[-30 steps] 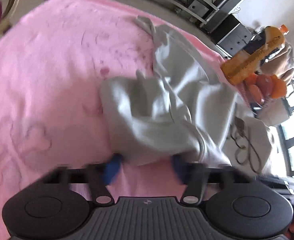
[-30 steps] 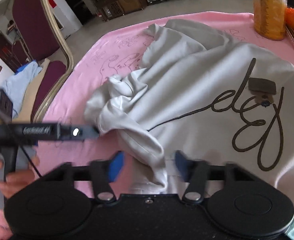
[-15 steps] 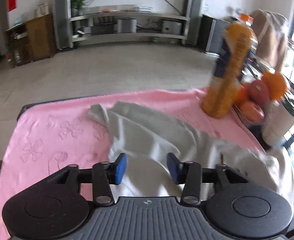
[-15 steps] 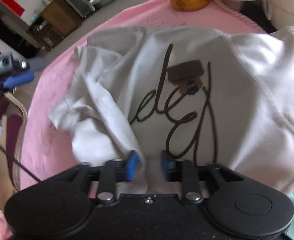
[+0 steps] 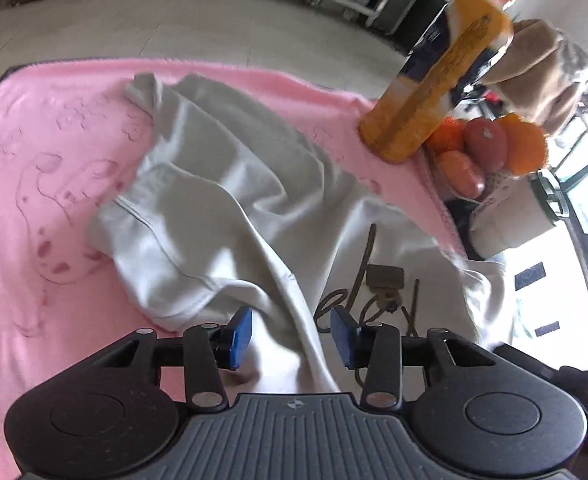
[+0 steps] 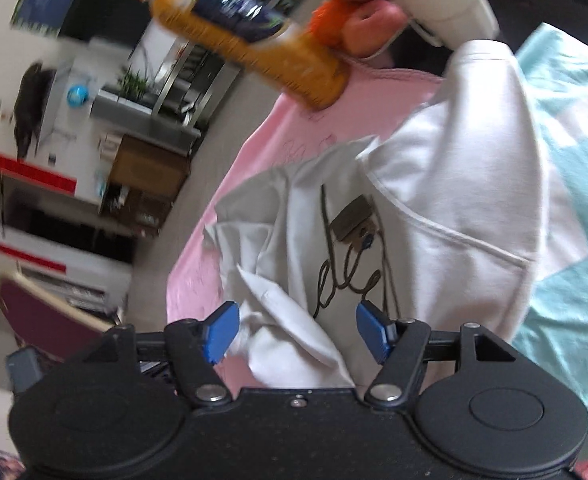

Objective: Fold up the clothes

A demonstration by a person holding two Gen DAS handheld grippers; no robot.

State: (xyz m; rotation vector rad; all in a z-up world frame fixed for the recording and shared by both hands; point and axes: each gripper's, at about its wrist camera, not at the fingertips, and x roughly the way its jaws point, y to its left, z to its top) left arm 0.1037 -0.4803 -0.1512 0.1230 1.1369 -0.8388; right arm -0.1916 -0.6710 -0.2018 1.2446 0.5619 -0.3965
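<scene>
A pale grey sweatshirt (image 5: 213,200) with dark script lettering (image 5: 374,292) lies rumpled on a pink cloth (image 5: 33,200). My left gripper (image 5: 291,336) is open just above its near edge. A raised ridge of fabric runs between the blue pads (image 5: 239,338) without being pinched. In the right wrist view the same sweatshirt (image 6: 454,200) shows its lettering (image 6: 346,276) and a small dark patch. My right gripper (image 6: 297,336) is open, and a crumpled fold lies loose between its fingers.
An orange juice bottle (image 5: 434,80), fruit (image 5: 486,144) and a white container (image 5: 510,220) stand at the cloth's far right edge. A teal garment (image 6: 574,240) lies right of the sweatshirt. A maroon chair (image 6: 45,316) stands beyond the table's left side.
My right gripper, nearly shut on a fold half a second ago, has opened wide and let it go. The left gripper stayed open and tilted down over the sweatshirt.
</scene>
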